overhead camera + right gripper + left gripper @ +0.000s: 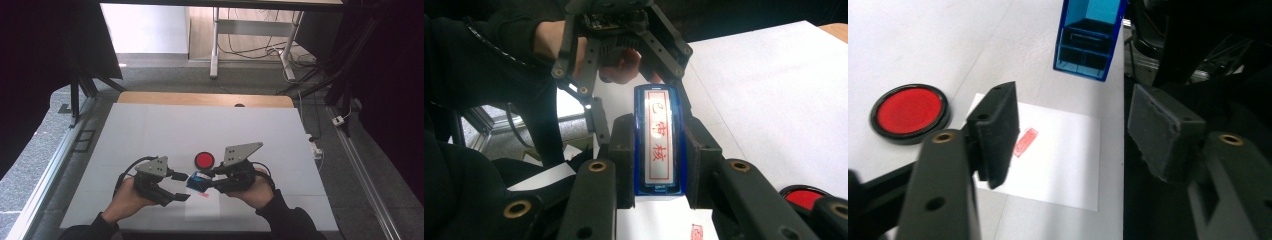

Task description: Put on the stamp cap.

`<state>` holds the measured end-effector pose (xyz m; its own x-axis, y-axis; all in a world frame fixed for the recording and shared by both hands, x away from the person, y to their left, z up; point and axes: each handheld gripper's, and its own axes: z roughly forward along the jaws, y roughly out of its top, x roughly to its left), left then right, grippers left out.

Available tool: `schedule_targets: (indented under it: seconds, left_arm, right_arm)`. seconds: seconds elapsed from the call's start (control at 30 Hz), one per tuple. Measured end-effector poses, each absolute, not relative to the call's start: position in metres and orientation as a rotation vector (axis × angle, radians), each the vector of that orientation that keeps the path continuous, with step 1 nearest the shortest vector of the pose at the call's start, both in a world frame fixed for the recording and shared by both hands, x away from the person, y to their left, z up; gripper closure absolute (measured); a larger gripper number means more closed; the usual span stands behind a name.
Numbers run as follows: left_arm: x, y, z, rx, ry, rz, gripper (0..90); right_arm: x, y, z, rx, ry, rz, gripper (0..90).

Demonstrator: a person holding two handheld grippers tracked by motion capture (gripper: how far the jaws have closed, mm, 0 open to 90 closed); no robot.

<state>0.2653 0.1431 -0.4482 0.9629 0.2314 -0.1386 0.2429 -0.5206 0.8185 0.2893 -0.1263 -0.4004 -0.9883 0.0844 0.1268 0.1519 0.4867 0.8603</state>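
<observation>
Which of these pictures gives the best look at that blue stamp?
The right gripper view: the blue stamp sits close up between the jaws, its red characters readable. The left gripper view shows its blue casing from farther off. The high view shows a small blue patch.

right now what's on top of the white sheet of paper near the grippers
A small red rectangular stamp print lies on the white sheet of paper. The blue plastic stamp, clamped in the right gripper, hangs above it. The open left gripper's near jaw covers part of the sheet.
</observation>
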Motion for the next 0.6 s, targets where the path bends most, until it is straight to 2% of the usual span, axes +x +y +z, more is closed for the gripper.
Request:
schedule_targets:
  seconds: [0.6]
  left_arm:
    - [0.242,0.175,-0.448,2.089,0.589,0.07,16.3]
  right_arm:
    - [0.288,-0.128,-0.401,-0.243,-2.703,-1.535,70.4]
